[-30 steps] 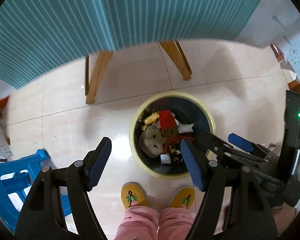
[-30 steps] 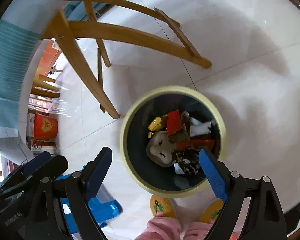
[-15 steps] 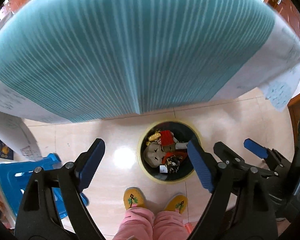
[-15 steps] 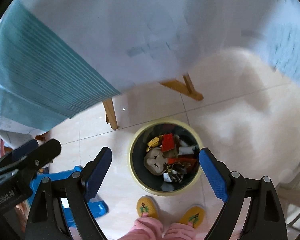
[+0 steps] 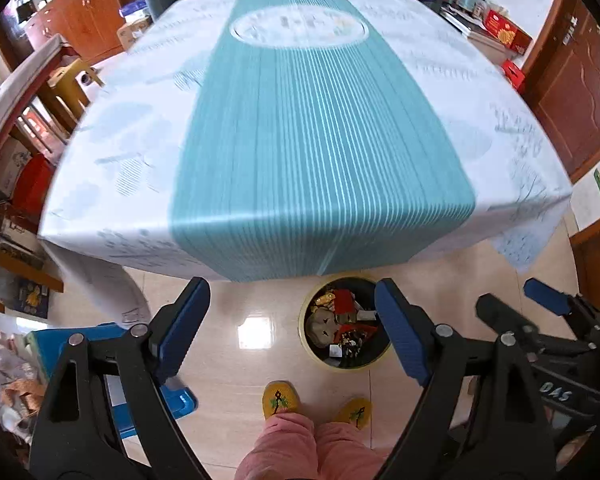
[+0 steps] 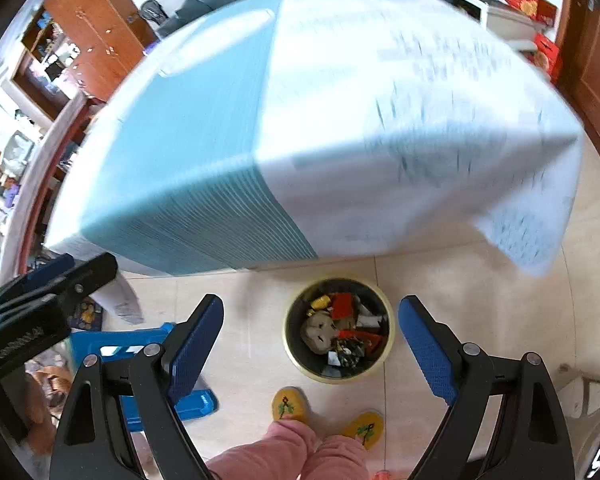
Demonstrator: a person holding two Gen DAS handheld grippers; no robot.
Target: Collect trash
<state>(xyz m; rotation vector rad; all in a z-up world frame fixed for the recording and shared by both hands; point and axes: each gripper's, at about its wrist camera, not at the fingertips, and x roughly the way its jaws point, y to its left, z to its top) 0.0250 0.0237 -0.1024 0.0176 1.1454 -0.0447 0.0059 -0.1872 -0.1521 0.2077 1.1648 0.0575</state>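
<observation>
In your left wrist view, the biggest change from a second ago is height: then the camera sat low under the tablecloth's hem, looking at wooden legs and the bin close up; now the whole top of the counter with its teal-striped cloth fills the frame, and the trash bin has shrunk to a small circle on the floor tiles below the counter's near edge. Your left gripper has its fingers spread wide with nothing between them, a little wider than a second back. The bin holds the collected trash: a gold wrapper, red packaging, a brownish lump and scraps. Your yellow slippers stand just beside it, and a blue stool sits at the left. In your right wrist view the same lift shows: the bin was large and near before, and now lies well below the right gripper, whose fingers stand apart and empty, about as wide as before. The cloth is blurred here, so I cannot tell whether anything remains on the counter; in the sharper left view its top looks bare. To my eye, the drop into the bin is done and both grippers are free, so either you look for more litter on the counter or the collecting is nearly finished.
</observation>
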